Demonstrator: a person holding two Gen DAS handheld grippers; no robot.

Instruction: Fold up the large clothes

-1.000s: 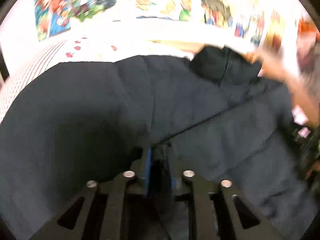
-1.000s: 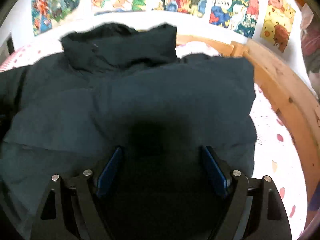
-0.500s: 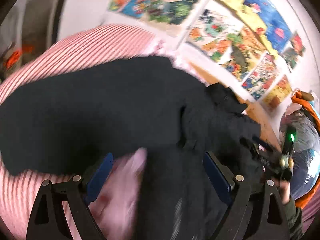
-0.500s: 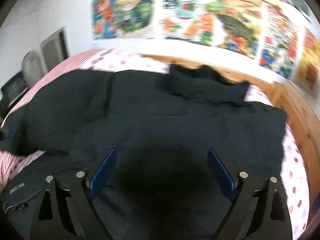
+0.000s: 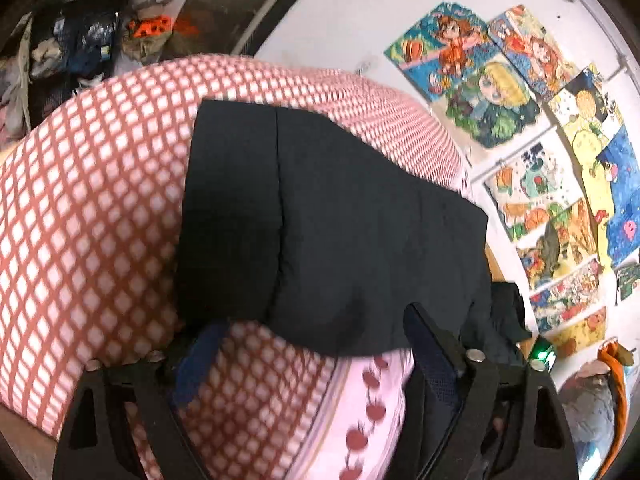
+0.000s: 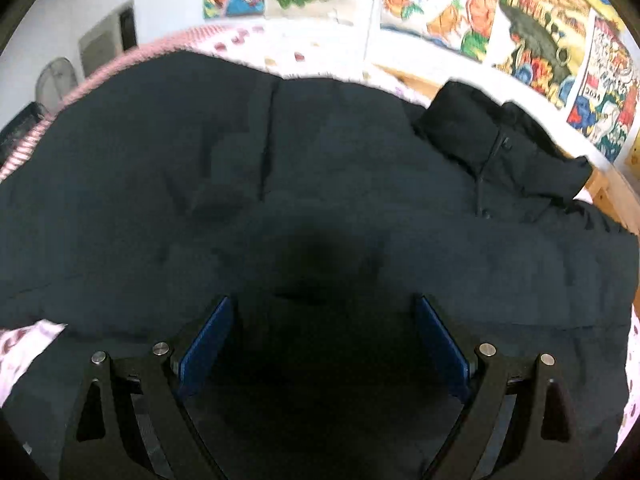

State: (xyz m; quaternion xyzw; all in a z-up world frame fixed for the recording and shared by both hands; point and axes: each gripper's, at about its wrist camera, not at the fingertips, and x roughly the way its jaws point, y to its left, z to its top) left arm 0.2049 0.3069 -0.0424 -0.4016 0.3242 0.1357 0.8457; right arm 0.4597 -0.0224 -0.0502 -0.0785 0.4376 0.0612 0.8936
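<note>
A large black padded jacket (image 6: 280, 160) lies spread on a bed, its collar (image 6: 480, 136) at the far right. My right gripper (image 6: 324, 300) hovers open over the jacket's body with nothing pinched between its blue pads. In the left wrist view one black end of the jacket (image 5: 340, 220) rests on the pink checked bedspread (image 5: 92, 200). My left gripper (image 5: 312, 320) hangs just above that end's near edge. Its jaws are apart and closing, with the jacket's edge and the bedspread showing between them, and the pads do not press on the cloth.
Colourful posters (image 5: 500, 92) cover the white wall behind the bed. A wooden bed frame (image 6: 608, 188) runs along the right side. Piled clutter (image 5: 80, 40) fills the dark corner at the left, and a fan (image 6: 56, 84) stands by the wall.
My left gripper let go of the jacket fabric it pinched, opened, rolled and swung left to the jacket's end. My right gripper slid left over the jacket and stayed open.
</note>
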